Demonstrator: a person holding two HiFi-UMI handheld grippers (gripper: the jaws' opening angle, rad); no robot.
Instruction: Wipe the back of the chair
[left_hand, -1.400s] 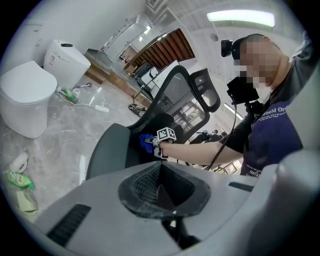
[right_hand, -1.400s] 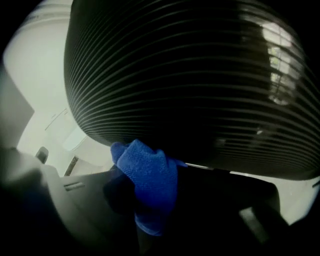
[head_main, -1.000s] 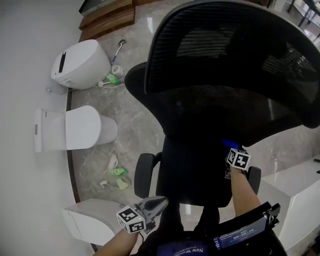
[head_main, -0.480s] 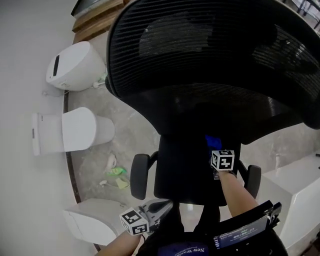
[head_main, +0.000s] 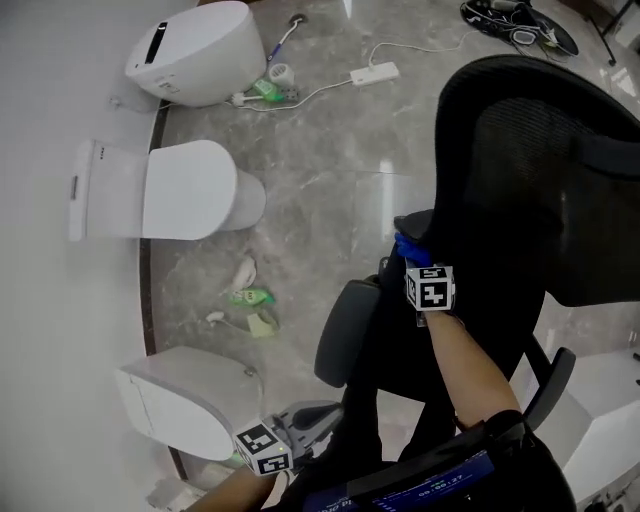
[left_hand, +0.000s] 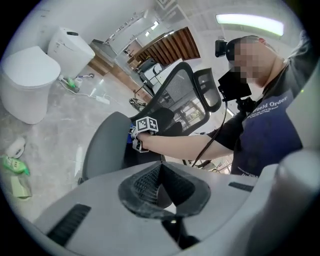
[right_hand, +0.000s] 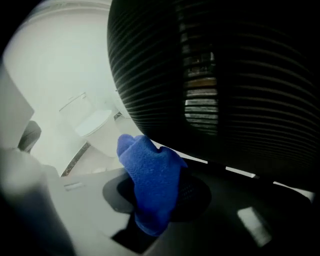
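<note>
The black mesh chair back (head_main: 540, 180) fills the right of the head view. My right gripper (head_main: 410, 250) is shut on a blue cloth (head_main: 404, 245) and holds it against the lower left edge of the back, just above the grey armrest (head_main: 345, 335). In the right gripper view the blue cloth (right_hand: 150, 180) bunches between the jaws of the right gripper (right_hand: 155, 200), with the ribbed mesh (right_hand: 225, 75) right above it. My left gripper (head_main: 312, 425) hangs low near my body, shut and empty. From the left gripper (left_hand: 159, 182) I see the chair (left_hand: 175, 95).
Three white toilets stand along the left wall: one (head_main: 190, 190), another (head_main: 200, 45) and a third (head_main: 180, 405). A power strip (head_main: 372, 73) with its cable and some green litter (head_main: 250, 298) lie on the marble floor. A white counter (head_main: 610, 400) is at the right.
The chair back now lies further right in the head view. My right gripper with the cloth has slid left along it to the left edge. The left gripper stays put.
</note>
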